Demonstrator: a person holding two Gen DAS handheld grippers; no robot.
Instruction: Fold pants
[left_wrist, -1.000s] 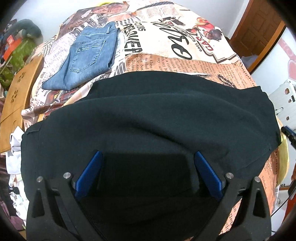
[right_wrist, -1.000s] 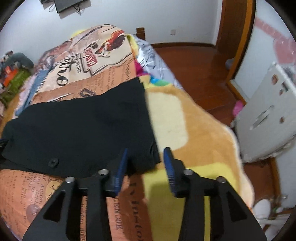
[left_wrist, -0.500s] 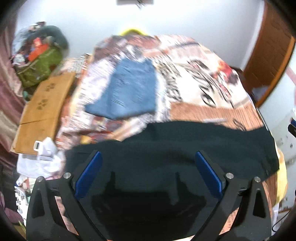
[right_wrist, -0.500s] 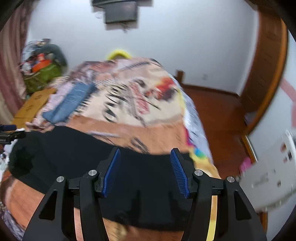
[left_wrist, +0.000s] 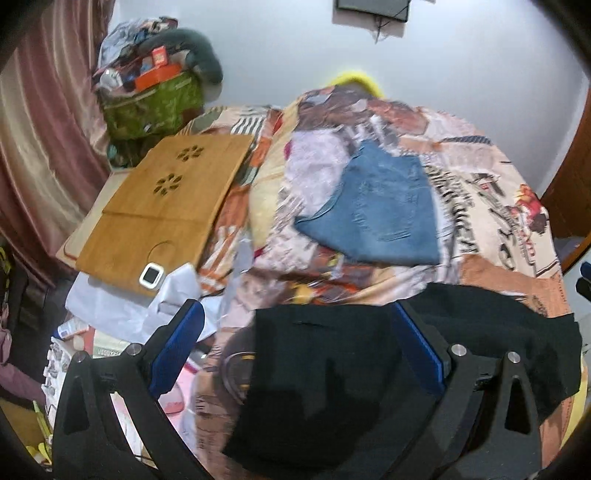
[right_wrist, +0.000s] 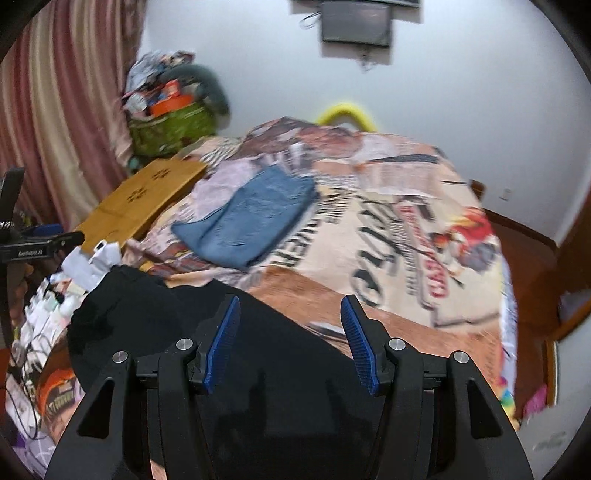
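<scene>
Black pants (left_wrist: 332, 373): plain dark cloth, folded into a broad flat band, lying across the near edge of the bed (left_wrist: 491, 206); one end reaches the near left corner, the other the near right edge. Surface mostly smooth, a few soft creases. Blurred; seams and buttons not readable.
</scene>
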